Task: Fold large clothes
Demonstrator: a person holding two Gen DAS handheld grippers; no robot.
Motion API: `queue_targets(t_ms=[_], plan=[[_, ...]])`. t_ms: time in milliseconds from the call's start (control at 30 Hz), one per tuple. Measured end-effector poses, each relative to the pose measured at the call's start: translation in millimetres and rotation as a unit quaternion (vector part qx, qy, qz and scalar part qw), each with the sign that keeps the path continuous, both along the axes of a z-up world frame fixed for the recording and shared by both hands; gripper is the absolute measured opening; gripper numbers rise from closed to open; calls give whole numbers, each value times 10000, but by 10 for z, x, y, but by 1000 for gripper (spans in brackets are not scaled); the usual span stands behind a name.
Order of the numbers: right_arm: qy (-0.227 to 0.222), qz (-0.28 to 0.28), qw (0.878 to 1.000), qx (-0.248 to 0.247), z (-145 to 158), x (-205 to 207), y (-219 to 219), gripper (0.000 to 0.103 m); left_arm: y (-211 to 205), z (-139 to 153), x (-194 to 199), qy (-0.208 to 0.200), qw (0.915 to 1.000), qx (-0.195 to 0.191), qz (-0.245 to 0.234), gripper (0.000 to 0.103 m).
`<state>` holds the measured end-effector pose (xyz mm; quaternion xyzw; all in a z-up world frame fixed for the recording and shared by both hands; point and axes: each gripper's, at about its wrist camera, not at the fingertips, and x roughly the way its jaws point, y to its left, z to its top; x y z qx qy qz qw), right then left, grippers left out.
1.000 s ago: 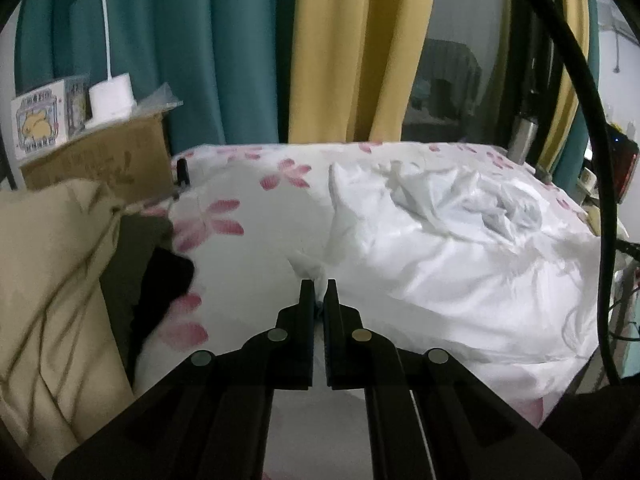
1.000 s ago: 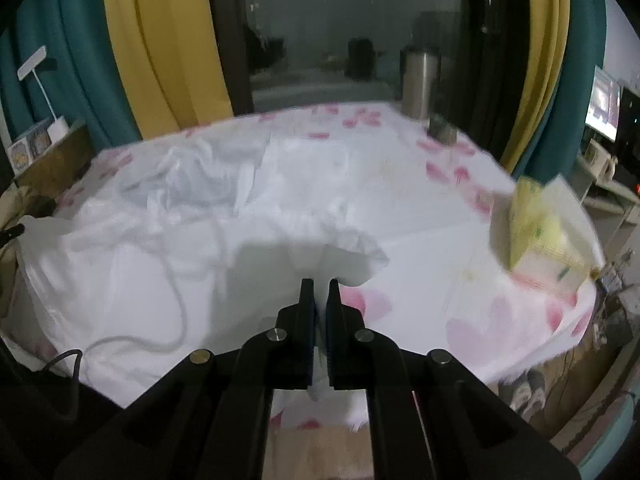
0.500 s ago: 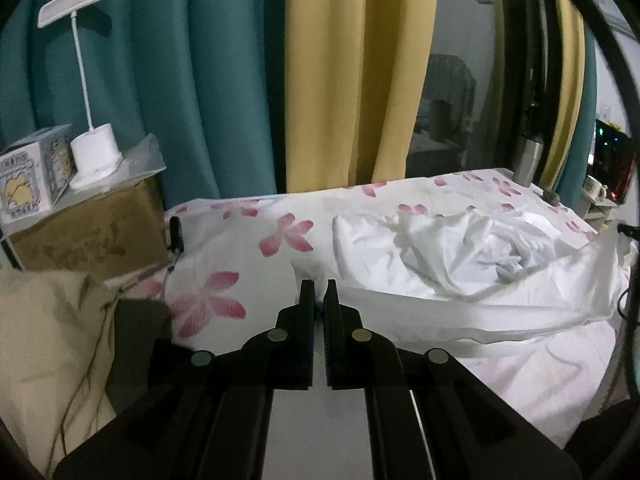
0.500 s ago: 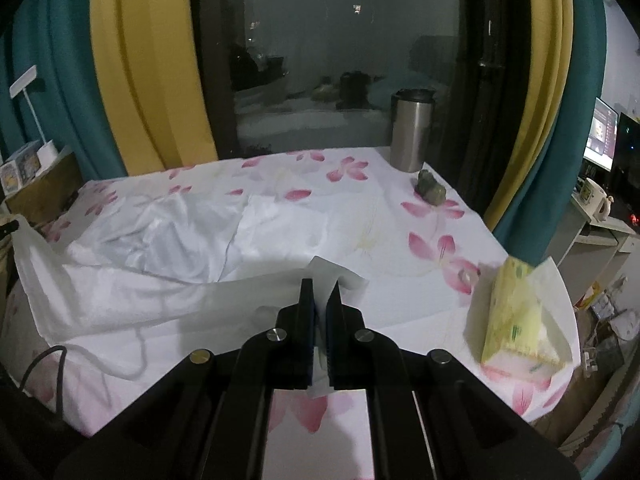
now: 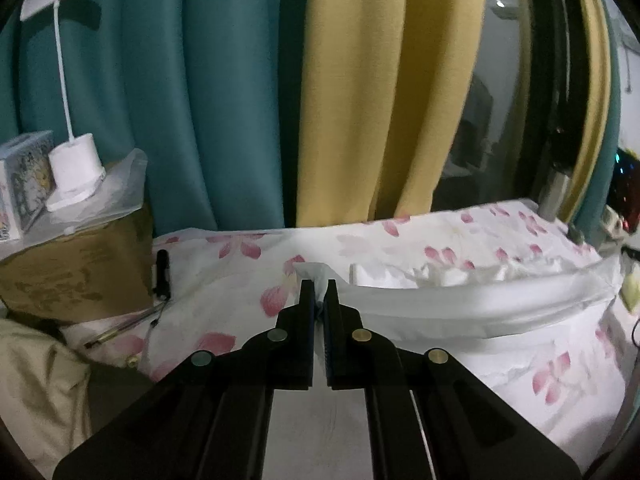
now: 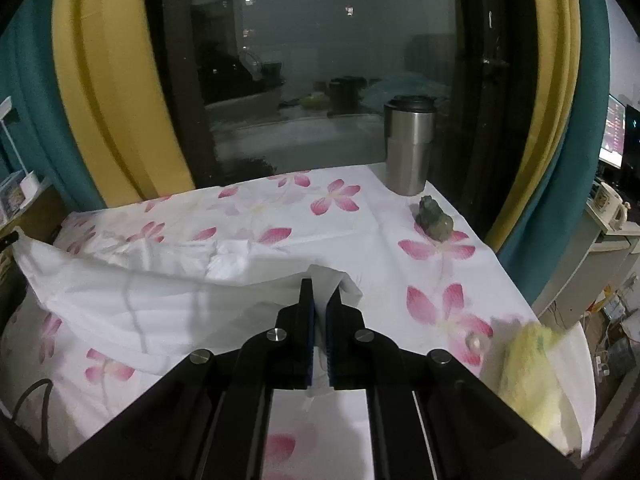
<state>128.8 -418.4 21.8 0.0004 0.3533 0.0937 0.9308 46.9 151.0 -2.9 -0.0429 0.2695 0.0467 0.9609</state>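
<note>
The yellow packet (image 6: 528, 372) at the near right is blurred. The printed box (image 5: 24, 184) at far left is cut by the edge.

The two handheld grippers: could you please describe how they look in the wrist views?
The left gripper and right gripper look alike: matte black linkage arms with round metal rivets, silver and brass-coloured, ending in two narrow black fingers lined with blue pads. No sleeves or hands show.

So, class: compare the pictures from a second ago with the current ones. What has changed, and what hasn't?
Both grippers, left and right, carried the white garment's near edge up and toward the curtains, folding it over. Both stay clamped on it; tumbler unmoved.
</note>
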Motion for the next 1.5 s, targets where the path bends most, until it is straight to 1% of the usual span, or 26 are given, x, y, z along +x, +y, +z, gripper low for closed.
queue_targets(t_ms=[267, 367, 567, 800, 967, 1000, 1067, 1100, 1133, 1167, 1200, 1233, 1267, 1333, 1400, 1500], plan=[[81, -153, 9997, 161, -187, 506, 1, 5, -40, -105, 443, -26, 9998, -173, 126, 4], [93, -250, 9993, 260, -289, 658, -2, 5, -36, -189, 595, 47, 9995, -246, 186, 4], [271, -316, 9986, 339, -524, 954, 34, 5, -20, -343, 889, 207, 9991, -292, 228, 4], [508, -342, 9977, 282, -736, 1192, 84, 5, 112, -591, 1166, 485, 9971, -469, 354, 4], [635, -361, 9973, 40, -863, 1290, 153, 5, 166, -811, 1318, 811, 9943, -541, 435, 4], [658, -369, 9972, 3, -889, 1306, 158, 6, 178, -847, 1340, 871, 9935, -590, 426, 5], [704, -405, 9966, -113, -921, 1323, 162, 6, 199, -879, 1345, 914, 9927, -654, 447, 19], [704, -448, 9963, -225, -917, 1319, 165, 8, 209, -862, 1329, 875, 9928, -652, 491, 32], [694, -489, 9959, -325, -899, 1315, 167, 13, 215, -805, 1286, 763, 9937, -636, 525, 46], [666, -541, 9954, -426, -876, 1309, 172, 20, 215, -760, 1251, 687, 9943, -611, 547, 53], [579, -616, 9949, -549, -829, 1279, 171, 22, 211, -714, 1215, 612, 9948, -583, 570, 53], [409, -677, 9948, -645, -749, 1225, 175, 28, 203, -654, 1175, 539, 9953, -570, 570, 53], [242, -697, 9953, -631, -669, 1165, 177, 31, 178, -604, 1136, 518, 9956, -586, 507, 53], [-21, -650, 9971, -398, -539, 1035, 219, 47, 85, -560, 1079, 556, 9962, -586, 330, 53], [-159, -387, 9989, -228, -460, 899, 344, 57, -70, -558, 1040, 622, 9966, -535, 46, 53], [-292, 162, 9987, -380, -400, 656, 684, 60, -328, -579, 968, 688, 9959, -484, -319, 53]])
